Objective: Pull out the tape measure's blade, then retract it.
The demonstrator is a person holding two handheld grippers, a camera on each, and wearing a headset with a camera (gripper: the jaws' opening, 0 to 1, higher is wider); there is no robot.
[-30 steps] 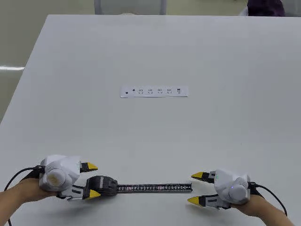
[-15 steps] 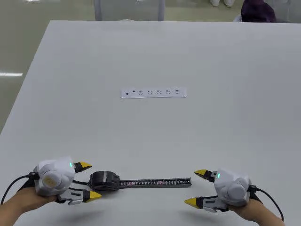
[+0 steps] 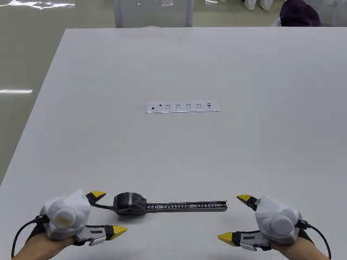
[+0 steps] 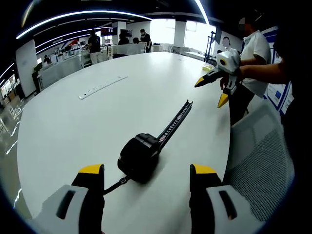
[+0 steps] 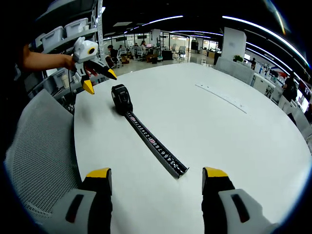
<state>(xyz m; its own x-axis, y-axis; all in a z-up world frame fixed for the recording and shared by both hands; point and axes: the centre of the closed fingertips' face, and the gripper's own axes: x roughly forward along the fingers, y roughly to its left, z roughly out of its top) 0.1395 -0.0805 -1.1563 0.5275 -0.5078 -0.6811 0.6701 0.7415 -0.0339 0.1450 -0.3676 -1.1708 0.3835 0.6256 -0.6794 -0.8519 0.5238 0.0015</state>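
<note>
The left gripper point(image 3: 110, 212) has backed off the tape point(image 3: 130, 203), jaws spread and empty. The right gripper point(image 3: 234, 218) gapes too, near the tip of the blade point(image 3: 187, 206).

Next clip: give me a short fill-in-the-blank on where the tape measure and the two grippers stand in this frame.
1. The left gripper and the right gripper both have jaws that stand ____.
2. The tape measure's case lies on the table nearer the ____ gripper.
3. The blade, out of the case, ends nearer the ____ gripper.
Missing words: open; left; right.
</note>
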